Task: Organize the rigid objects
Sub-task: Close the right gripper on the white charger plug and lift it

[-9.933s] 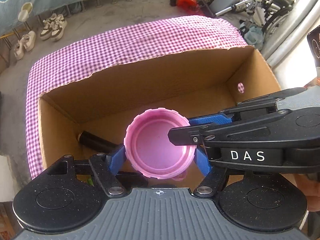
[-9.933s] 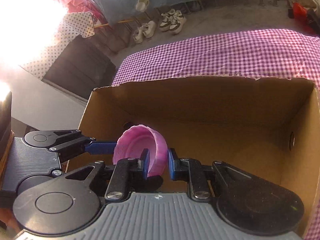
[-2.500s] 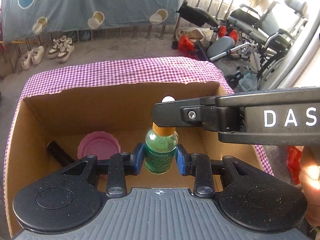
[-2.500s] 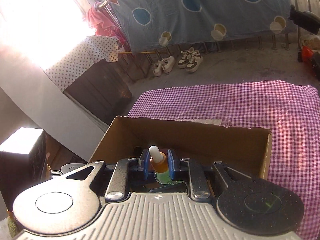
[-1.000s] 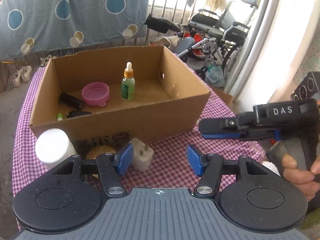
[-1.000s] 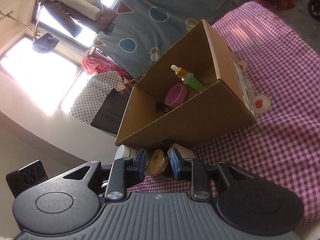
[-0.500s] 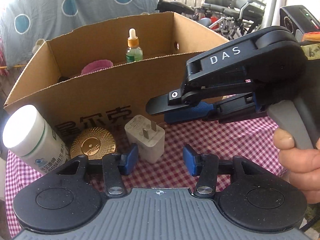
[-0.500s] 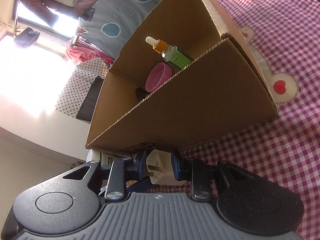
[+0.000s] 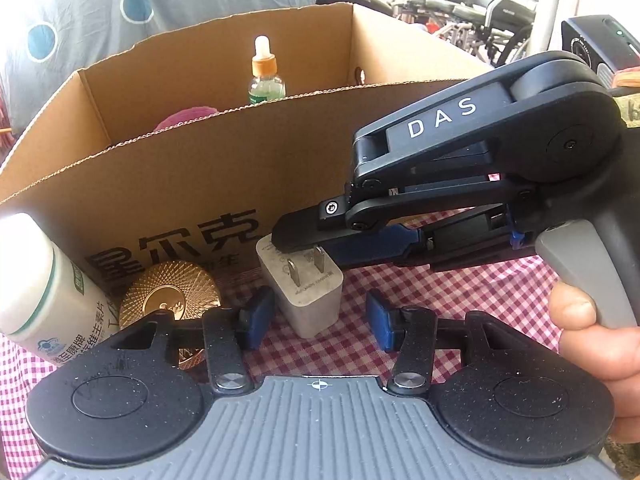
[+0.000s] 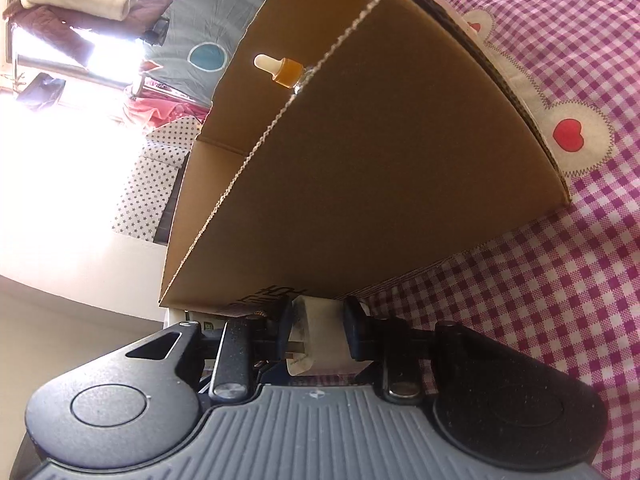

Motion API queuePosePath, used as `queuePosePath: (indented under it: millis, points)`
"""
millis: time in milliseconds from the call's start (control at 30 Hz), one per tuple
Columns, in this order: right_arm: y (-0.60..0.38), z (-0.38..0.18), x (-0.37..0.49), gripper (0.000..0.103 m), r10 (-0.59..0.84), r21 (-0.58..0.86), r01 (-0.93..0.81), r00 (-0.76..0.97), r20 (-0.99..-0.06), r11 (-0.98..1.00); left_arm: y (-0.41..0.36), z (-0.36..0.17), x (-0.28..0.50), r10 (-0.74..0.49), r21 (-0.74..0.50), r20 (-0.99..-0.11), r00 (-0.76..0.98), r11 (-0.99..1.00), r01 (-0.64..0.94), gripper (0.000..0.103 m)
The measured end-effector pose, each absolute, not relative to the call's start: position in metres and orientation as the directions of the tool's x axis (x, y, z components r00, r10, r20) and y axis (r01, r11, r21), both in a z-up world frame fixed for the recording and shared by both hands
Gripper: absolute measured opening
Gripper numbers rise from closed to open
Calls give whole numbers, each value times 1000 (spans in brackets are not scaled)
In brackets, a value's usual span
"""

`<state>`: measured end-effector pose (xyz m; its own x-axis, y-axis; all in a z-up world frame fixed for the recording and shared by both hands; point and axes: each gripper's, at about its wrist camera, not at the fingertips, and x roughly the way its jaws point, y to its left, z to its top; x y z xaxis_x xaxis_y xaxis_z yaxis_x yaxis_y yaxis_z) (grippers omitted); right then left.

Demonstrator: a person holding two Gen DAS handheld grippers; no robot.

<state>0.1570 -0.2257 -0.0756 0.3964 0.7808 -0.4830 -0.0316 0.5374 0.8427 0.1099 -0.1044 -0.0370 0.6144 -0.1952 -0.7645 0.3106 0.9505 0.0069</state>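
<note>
A white plug adapter [image 9: 310,292] stands tilted on the checked cloth in front of the cardboard box [image 9: 200,184], prongs facing up. My right gripper [image 9: 308,248] reaches in from the right, rolled on its side. In the right wrist view its pads [image 10: 352,328] sit against both sides of the adapter [image 10: 320,336], so my right gripper [image 10: 318,328] is shut on it. My left gripper [image 9: 318,320] is open, its blue pads [image 9: 258,316] flanking the adapter's base with gaps on both sides. A green dropper bottle [image 9: 266,76] and a pink cap [image 9: 184,118] are inside the box.
A gold round lid [image 9: 168,296] and a white pill bottle [image 9: 44,296] stand left of the adapter against the box front. A person's hand [image 9: 592,332] holds the right gripper's handle. The box wall [image 10: 380,160] rises just behind the adapter. Checked cloth [image 10: 560,280] stretches to the right.
Both grippers came down from above the box to the adapter in front of it. The left jaws narrowed. The right fingers slid around the adapter, which stays on the cloth.
</note>
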Motion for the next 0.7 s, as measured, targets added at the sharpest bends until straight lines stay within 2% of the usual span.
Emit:
queuePosePath:
  millis: [400,700]
  points:
    - [-258,-78,114,31,749,843,47,434,-500,536,-117,-37,90,-299,-53,-759,578,914,403,50]
    - [-278,-86,85,31,739,856,106,459,-493,505,-130,-38,80,-327,-52,-762,560,892,450,50]
